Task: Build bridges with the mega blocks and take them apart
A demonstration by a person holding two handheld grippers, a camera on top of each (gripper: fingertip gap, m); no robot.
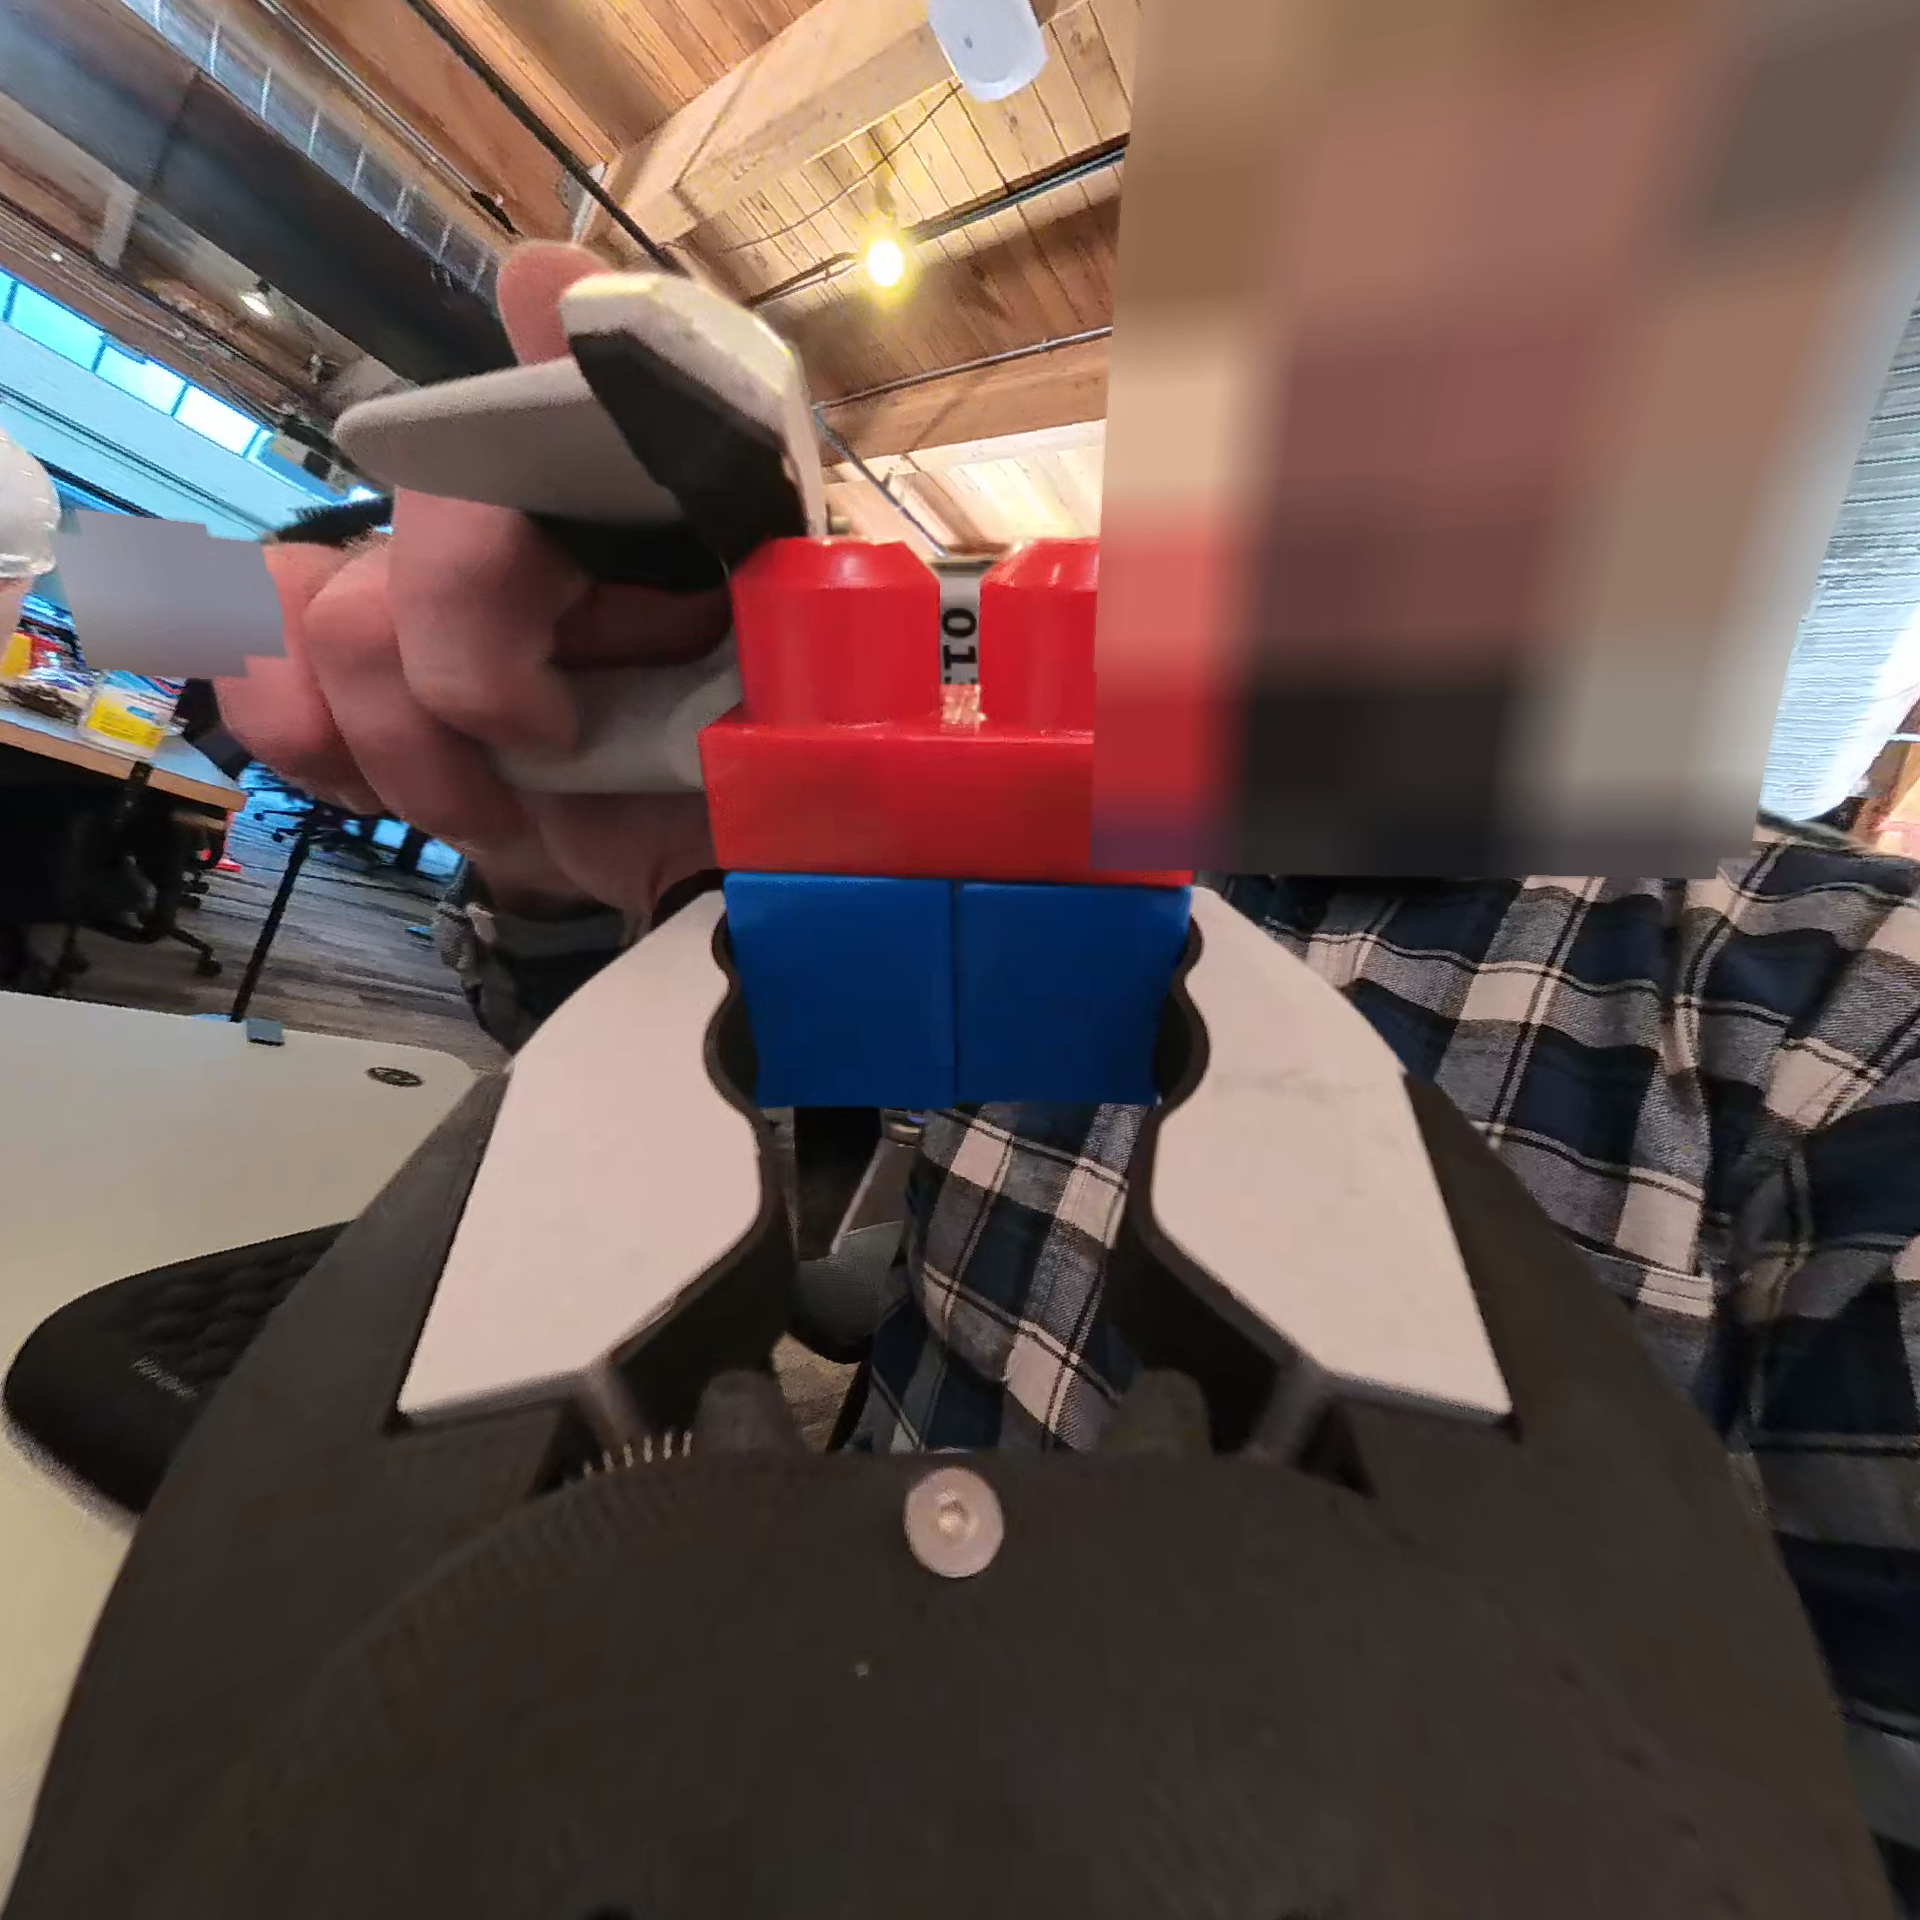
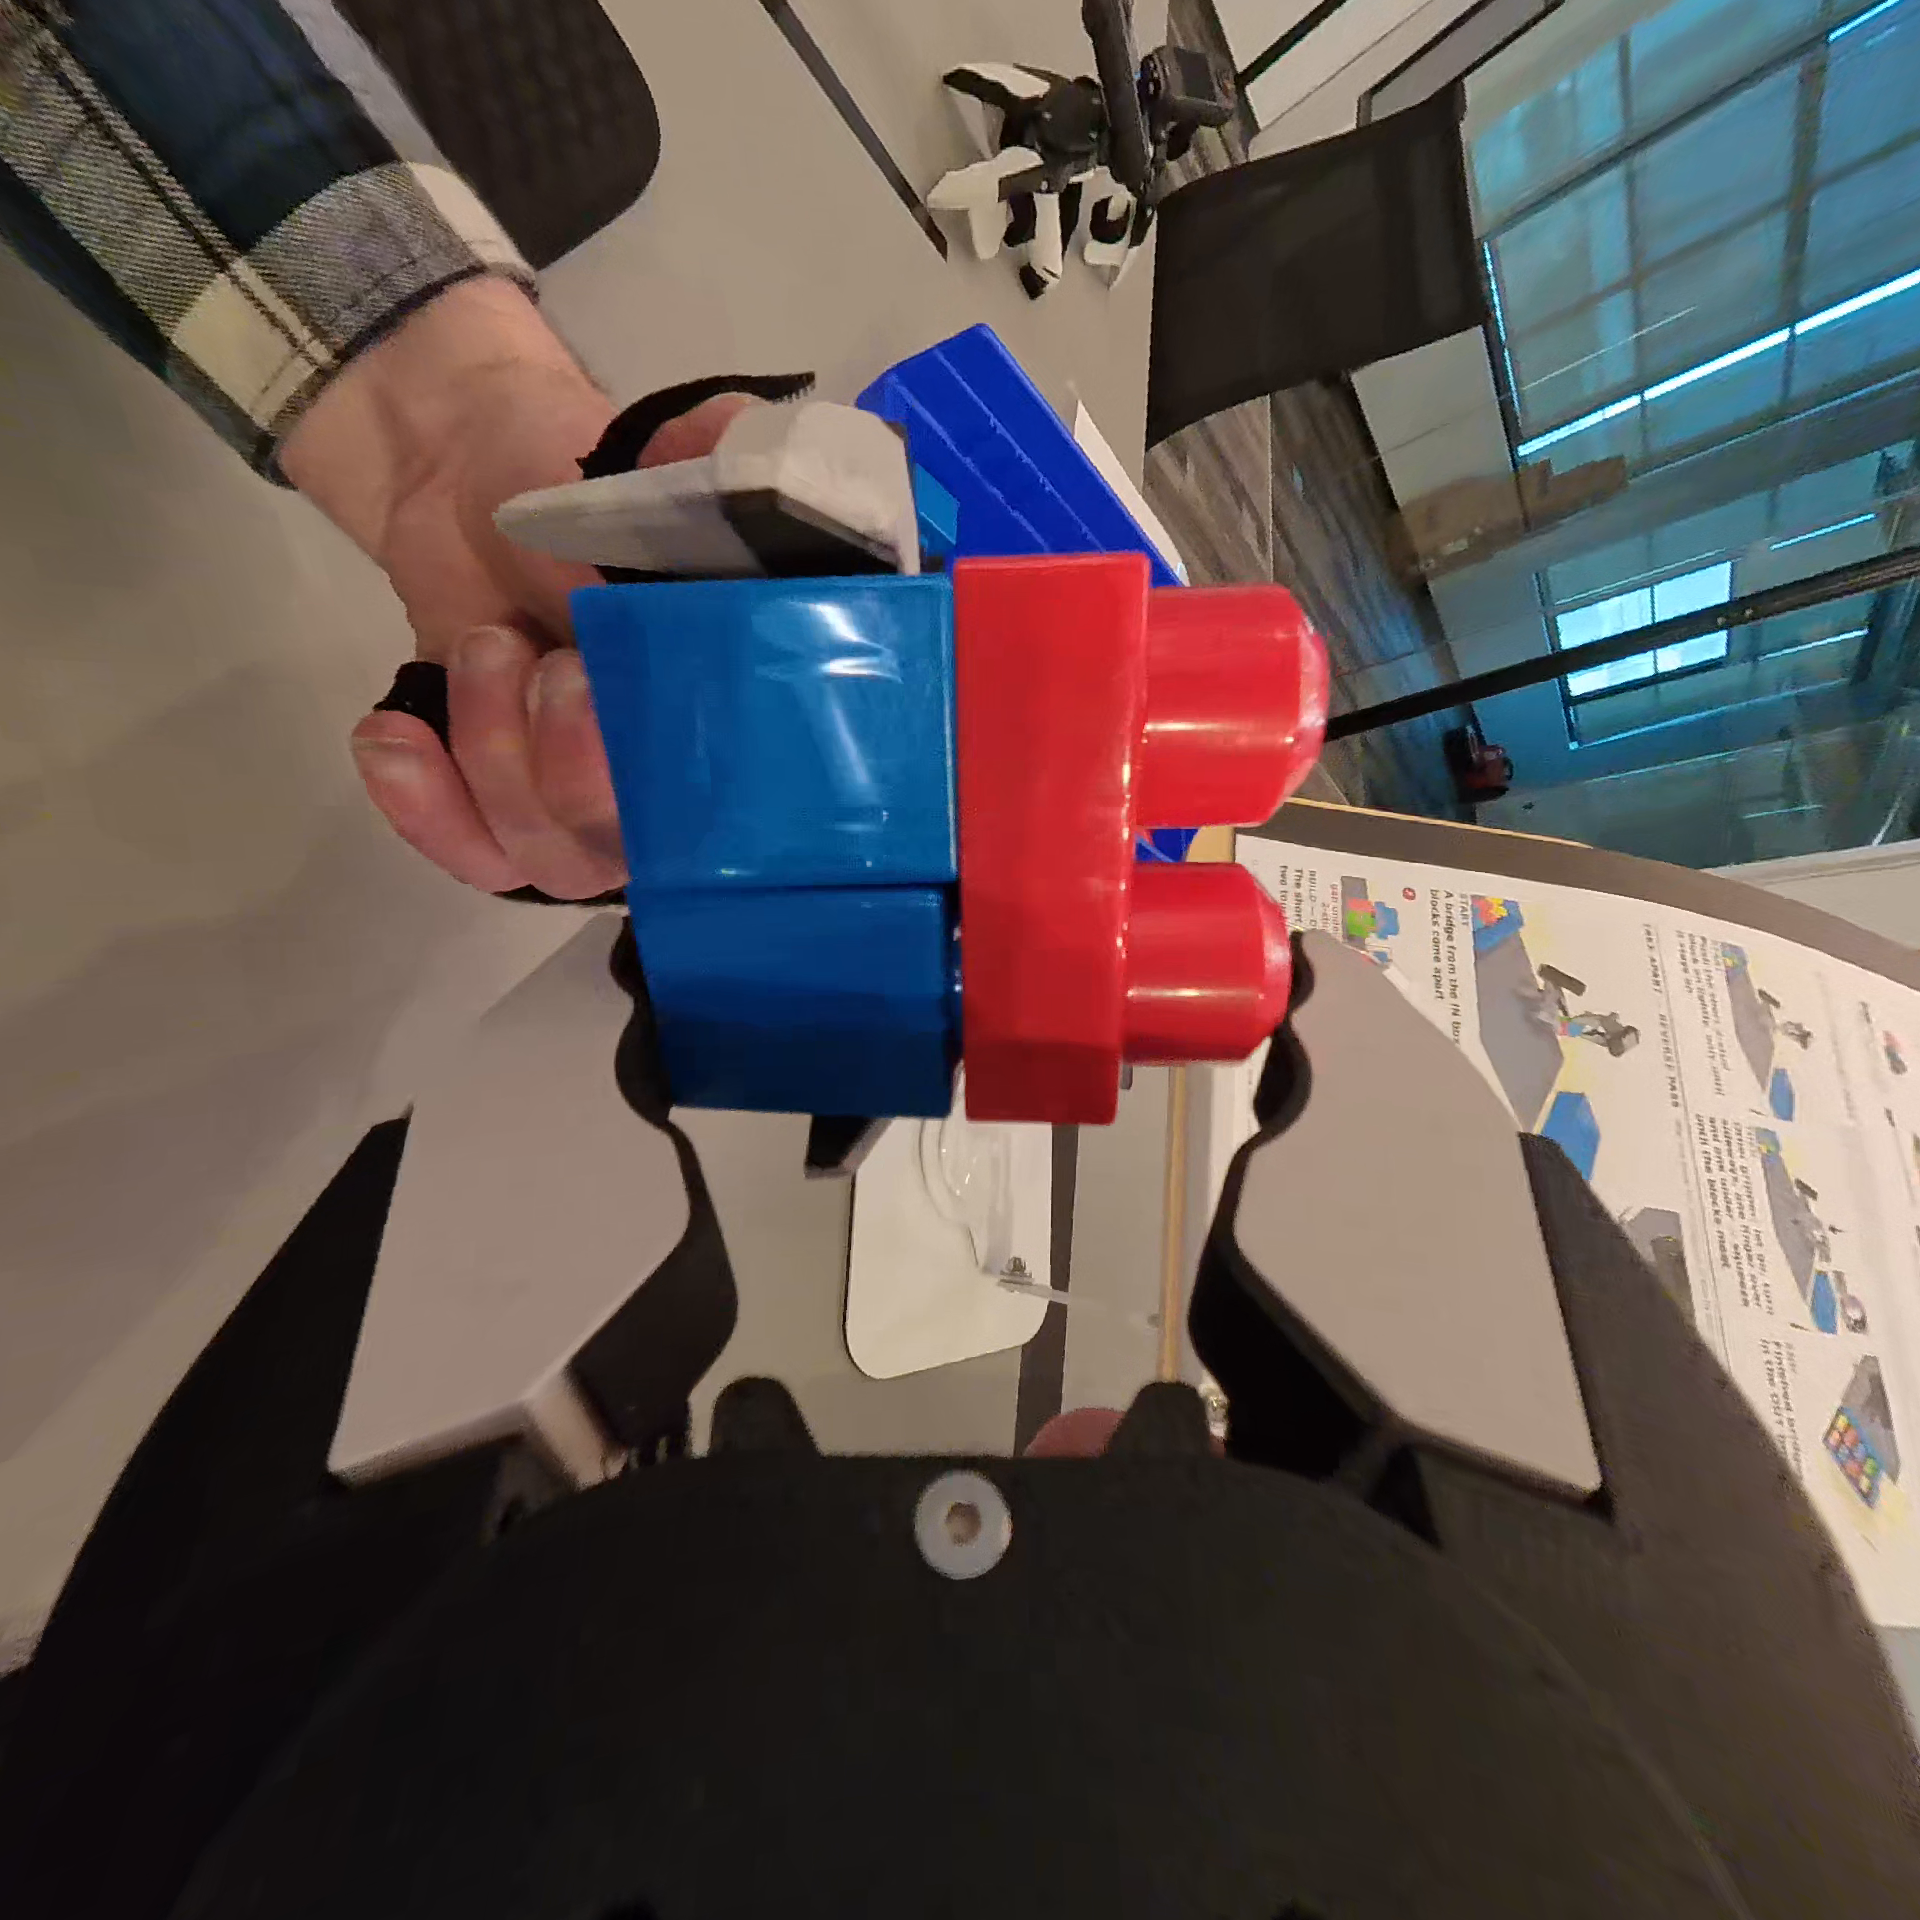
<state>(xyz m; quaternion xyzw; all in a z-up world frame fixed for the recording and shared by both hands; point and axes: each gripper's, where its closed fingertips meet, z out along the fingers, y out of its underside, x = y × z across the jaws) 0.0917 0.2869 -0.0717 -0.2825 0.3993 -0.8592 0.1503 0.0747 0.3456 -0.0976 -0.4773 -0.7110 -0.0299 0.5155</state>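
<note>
At frame centre we find the left gripper (image 1: 956,987) clamped on 2 blue blocks (image 1: 951,987), with 1 red block (image 1: 894,800) capping them. The right gripper (image 2: 961,1029) spans this bridge (image 2: 883,831) end to end; we cannot confirm pressure. We judge separation pending. Beyond: 1 blue bin (image 2: 997,457).

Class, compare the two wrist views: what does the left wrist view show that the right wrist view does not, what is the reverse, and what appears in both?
Only the left wrist view: wooden beam ceiling, lit bulb, plaid shirt.

Only the right wrist view: illustrated instruction sheet, ribbed blue plastic bin, spare grippers on the white table.

Both: the red two-stud block on two blue blocks, left gripper clamped on the blue ones, right gripper spanning the stack.
</note>
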